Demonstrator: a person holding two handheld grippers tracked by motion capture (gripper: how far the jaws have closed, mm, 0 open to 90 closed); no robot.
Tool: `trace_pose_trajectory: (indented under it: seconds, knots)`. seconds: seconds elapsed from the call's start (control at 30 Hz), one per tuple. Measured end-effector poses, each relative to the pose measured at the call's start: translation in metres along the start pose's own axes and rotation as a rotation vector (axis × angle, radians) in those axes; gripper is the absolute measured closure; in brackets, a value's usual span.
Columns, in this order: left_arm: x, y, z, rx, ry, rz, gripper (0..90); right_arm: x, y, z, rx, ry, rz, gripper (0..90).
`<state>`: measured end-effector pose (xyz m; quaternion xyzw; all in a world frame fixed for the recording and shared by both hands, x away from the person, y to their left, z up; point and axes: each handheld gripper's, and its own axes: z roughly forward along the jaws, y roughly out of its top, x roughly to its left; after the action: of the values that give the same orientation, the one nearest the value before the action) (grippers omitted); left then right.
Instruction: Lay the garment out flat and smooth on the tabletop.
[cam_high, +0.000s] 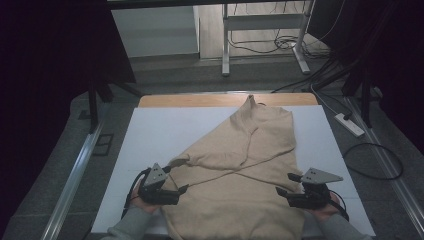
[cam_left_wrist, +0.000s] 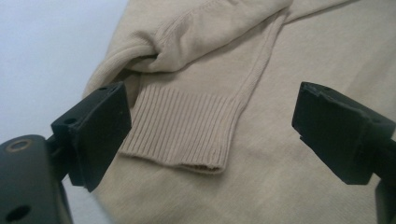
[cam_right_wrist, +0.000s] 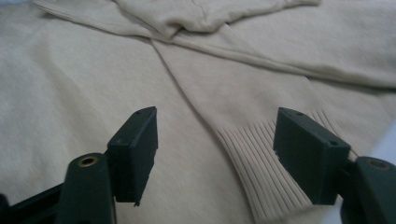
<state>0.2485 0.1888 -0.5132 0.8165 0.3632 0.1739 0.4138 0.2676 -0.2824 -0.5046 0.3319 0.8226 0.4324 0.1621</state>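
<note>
A beige knit sweater (cam_high: 240, 160) lies flat on the white table cover (cam_high: 155, 135), collar at the far end, both sleeves folded across its body so that they cross. My left gripper (cam_high: 177, 189) is at the sweater's near left edge, open, and a ribbed sleeve cuff (cam_left_wrist: 182, 135) lies between and beyond its jaws. My right gripper (cam_high: 286, 184) is at the near right edge, open, with the other ribbed cuff (cam_right_wrist: 266, 163) lying under its right jaw. Neither gripper's pads press on the cloth.
The wooden table edge (cam_high: 200, 100) shows beyond the white cover. On the floor to the right lie a power strip (cam_high: 350, 125) and cables (cam_high: 375, 165). Metal desk legs (cam_high: 226, 45) stand farther back. Dark curtains hang on both sides.
</note>
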Motion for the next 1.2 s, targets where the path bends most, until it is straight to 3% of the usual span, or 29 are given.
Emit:
trace_pose_trajectory:
  seconds: [0.1, 0.4, 0.5, 0.6, 0.9, 1.2]
  knots:
    - [-0.001, 0.002, 0.003, 0.001, -0.004, 0.005, 11.9, -0.005, -0.002, -0.003, -0.012, -0.01, 0.027, 29.4]
    - [-0.007, 0.02, 0.018, 0.014, -0.021, 0.041, 12.6, -0.011, -0.002, 0.002, -0.002, -0.022, 0.028, 28.3]
    - [-0.009, 0.028, 0.024, 0.019, -0.042, 0.051, 12.7, -0.01, 0.0, 0.004, -0.016, 0.015, 0.047, 28.6]
    - [-0.012, 0.036, 0.031, 0.027, -0.057, 0.067, 12.7, -0.007, 0.0, 0.007, -0.004, 0.022, 0.037, 28.5]
    - [-0.023, 0.067, 0.06, 0.077, -0.091, 0.109, 13.5, -0.009, 0.0, 0.008, -0.005, 0.028, 0.043, 28.4]
    - [-0.036, 0.086, 0.092, 0.11, -0.122, 0.145, 13.7, -0.009, -0.001, 0.009, 0.003, 0.026, 0.035, 28.2]
